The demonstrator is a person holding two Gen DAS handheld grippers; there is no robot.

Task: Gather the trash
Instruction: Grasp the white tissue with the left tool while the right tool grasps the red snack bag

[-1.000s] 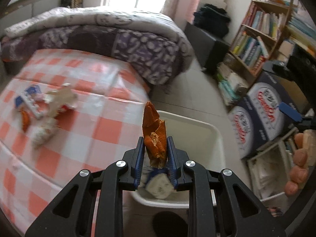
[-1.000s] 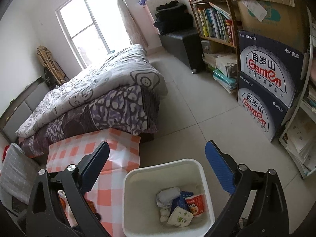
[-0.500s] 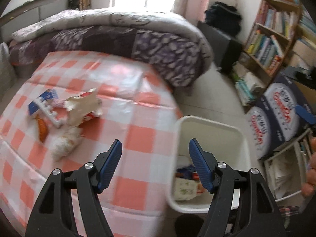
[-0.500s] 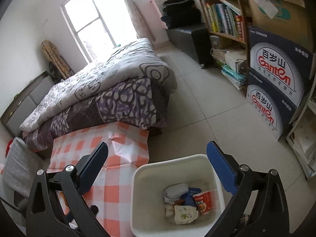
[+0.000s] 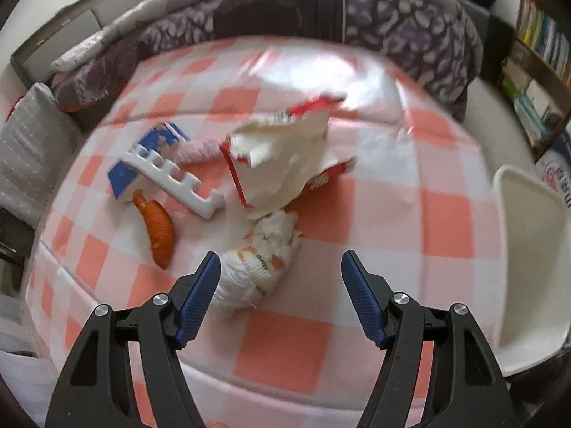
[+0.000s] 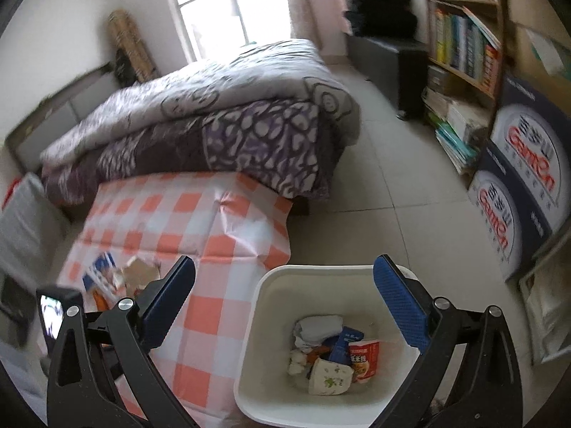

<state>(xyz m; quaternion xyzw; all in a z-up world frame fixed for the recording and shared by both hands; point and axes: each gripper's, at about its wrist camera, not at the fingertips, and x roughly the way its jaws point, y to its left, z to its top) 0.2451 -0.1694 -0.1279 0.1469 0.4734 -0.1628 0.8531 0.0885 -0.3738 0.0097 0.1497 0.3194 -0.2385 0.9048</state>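
My left gripper (image 5: 280,297) is open and empty over the checked tablecloth (image 5: 374,214), just in front of a crumpled white tissue wad (image 5: 257,260). Behind it lie a torn white and red wrapper (image 5: 285,157), an orange peel (image 5: 158,228), a white plastic comb-shaped piece (image 5: 175,182) and a blue carton (image 5: 142,157). My right gripper (image 6: 285,306) is open and empty above the white trash bin (image 6: 267,342), which holds several pieces of trash (image 6: 332,353). The bin's rim also shows in the left wrist view (image 5: 528,249).
A bed with a purple patterned quilt (image 6: 214,114) lies behind the table. A bookshelf (image 6: 460,46) and stacked water cartons (image 6: 517,185) stand on the right. A grey cushion (image 5: 28,153) sits left of the table. Tiled floor (image 6: 392,185) lies beside the bin.
My left gripper let go of the orange peel over the bin, opened, and swung left over the table to the tissue wad. My right gripper stayed open above the bin.
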